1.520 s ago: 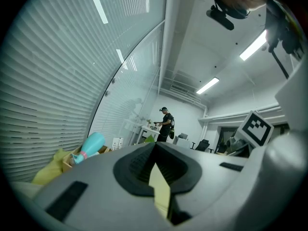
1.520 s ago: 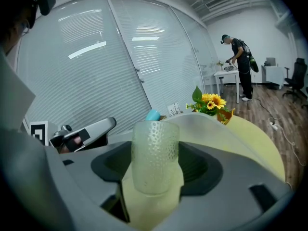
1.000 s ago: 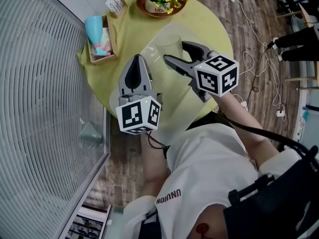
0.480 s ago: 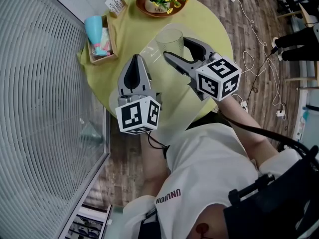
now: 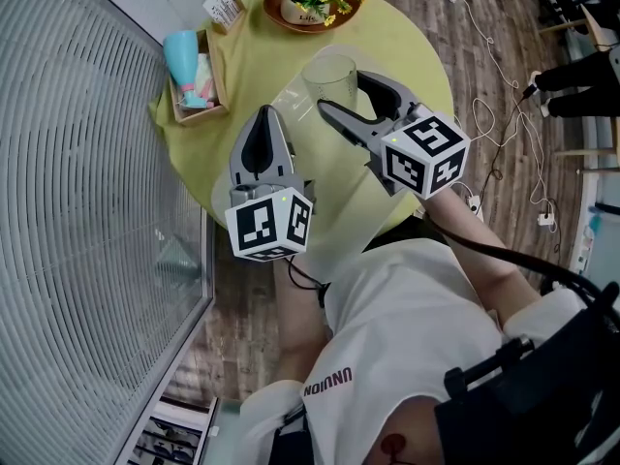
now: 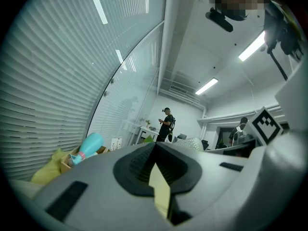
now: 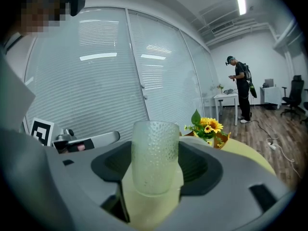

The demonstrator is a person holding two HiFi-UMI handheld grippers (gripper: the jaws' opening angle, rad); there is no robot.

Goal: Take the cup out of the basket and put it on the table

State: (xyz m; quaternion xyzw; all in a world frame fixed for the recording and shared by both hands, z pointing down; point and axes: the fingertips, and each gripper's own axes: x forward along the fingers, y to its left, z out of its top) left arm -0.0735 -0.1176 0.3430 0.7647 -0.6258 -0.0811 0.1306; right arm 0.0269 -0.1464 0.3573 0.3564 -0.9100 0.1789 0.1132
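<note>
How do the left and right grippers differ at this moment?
The right gripper is shut on the clear dimpled cup; the left gripper has its jaws together on nothing. The right gripper reaches further across the yellow table, while the left gripper sits nearer the person. Both are over the table.

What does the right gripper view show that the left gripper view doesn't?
Only the right gripper view: the right gripper shut on the cup, and the sunflowers. Only the left gripper view: the blue bottle in the basket, and the left gripper shut, empty. Both: the yellow cloth between the jaws, the blinds, and a standing person in black. A pale dotted shape right of the left jaws may be the cup; I can't tell.
</note>
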